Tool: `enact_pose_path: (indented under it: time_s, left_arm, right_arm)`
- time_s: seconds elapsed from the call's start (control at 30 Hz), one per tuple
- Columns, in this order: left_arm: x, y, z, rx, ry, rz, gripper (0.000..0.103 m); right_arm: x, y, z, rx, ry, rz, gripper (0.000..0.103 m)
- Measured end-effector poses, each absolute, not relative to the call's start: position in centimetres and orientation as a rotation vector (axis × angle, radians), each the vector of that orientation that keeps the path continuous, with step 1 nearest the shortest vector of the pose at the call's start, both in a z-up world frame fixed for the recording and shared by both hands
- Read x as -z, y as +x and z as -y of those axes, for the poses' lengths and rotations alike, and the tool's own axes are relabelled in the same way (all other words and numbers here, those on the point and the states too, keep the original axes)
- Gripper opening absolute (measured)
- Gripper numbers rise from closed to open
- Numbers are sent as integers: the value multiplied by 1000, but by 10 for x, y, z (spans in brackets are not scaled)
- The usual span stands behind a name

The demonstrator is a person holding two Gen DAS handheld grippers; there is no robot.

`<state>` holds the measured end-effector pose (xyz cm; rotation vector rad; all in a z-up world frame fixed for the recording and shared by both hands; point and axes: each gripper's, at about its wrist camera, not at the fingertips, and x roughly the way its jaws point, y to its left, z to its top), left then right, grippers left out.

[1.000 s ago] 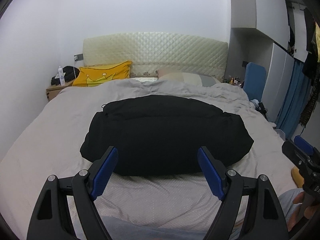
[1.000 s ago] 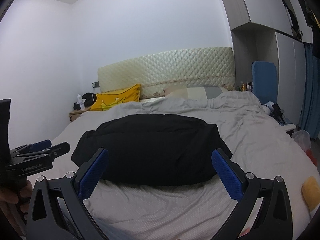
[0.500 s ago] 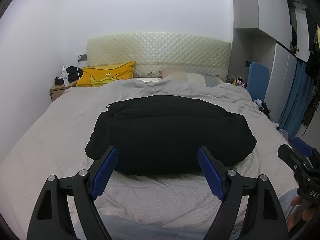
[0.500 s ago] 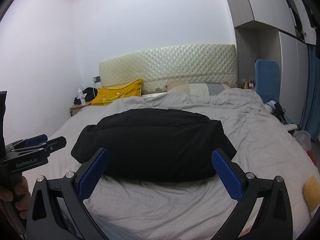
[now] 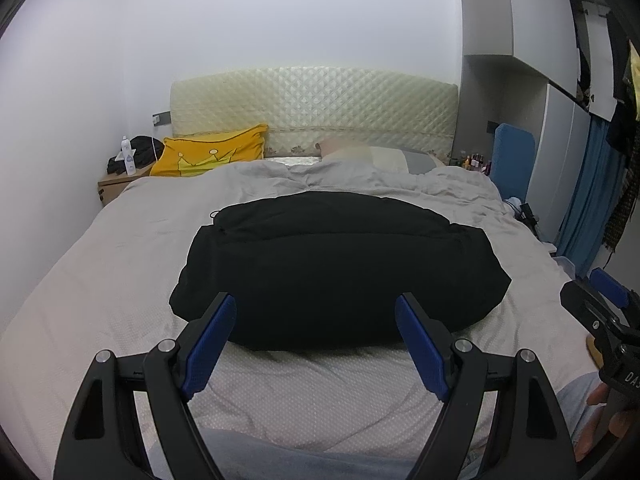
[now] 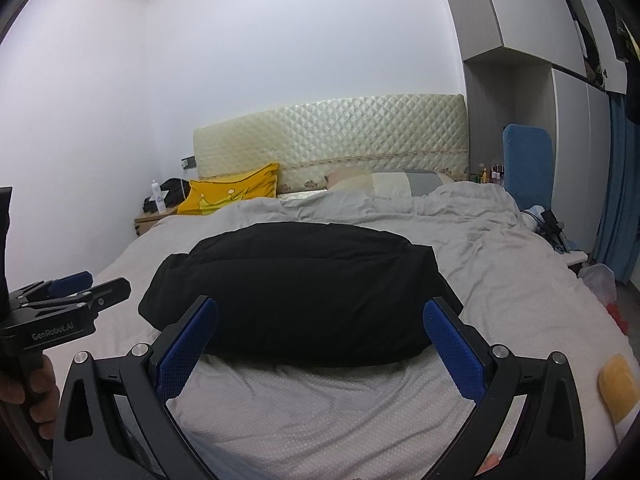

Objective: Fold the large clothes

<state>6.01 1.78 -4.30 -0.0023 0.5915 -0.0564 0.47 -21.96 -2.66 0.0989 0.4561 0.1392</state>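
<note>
We see one puffy black folded garment (image 5: 340, 276) on the dotted bedsheet (image 5: 304, 396); our left gripper (image 5: 316, 326) and right gripper (image 6: 320, 326) gape empty

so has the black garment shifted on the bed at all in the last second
No. The black garment lies in the same spot on the bed, still below the headboard.

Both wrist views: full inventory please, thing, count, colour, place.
black garment: 1, black, folded bundle mid-bed
bed cover: 1, pale grey, over the bed
headboard: 1, cream quilted, at the wall
yellow pillow: 1, yellow with crown print, left of the bed's head
striped pillow: 1, beige and grey, right of the yellow one
nightstand: 1, wood, left of the bed
bottle: 1, white, on nightstand
blue panel: 1, blue, upright, right of the bed
left gripper: 1, black, blue pads, jaws open, nothing held
right gripper: 1, same, jaws open, nothing held
</note>
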Motion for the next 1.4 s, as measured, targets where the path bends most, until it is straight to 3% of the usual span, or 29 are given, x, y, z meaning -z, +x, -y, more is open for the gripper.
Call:
enact_pose_path:
  time_s: [1.4]
  left_arm:
    - [38,59,-21,71,-25,-582,82]
  right_arm:
    - [22,-4,223,-109,86,-440,103]
